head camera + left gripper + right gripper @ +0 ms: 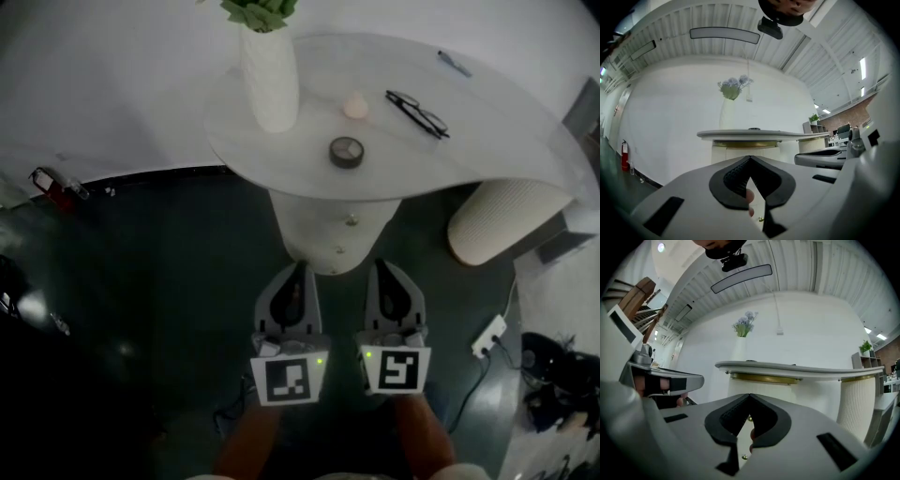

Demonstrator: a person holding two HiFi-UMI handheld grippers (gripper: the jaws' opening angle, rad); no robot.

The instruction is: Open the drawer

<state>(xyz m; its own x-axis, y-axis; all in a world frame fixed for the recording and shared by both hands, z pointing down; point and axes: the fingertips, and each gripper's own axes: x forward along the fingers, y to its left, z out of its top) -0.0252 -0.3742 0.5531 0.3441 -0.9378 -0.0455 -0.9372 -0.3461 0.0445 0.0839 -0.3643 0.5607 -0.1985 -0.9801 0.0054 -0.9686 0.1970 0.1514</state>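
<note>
Office-like reception hall: curved white counter (487, 122) centre frame, fire extinguisher (624, 157) lower left, monitors (843, 129) far right.

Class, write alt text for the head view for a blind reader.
The left gripper and right gripper point side by side at a white table's pedestal with two knobs. On the tabletop: a vase, glasses, a tape roll.

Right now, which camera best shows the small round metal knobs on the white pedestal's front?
The head view: both knobs show unobstructed on the pedestal front. The right gripper view catches them only partly, through the gap behind its closed jaws; the left gripper view shows one speck that may be a knob.
</note>
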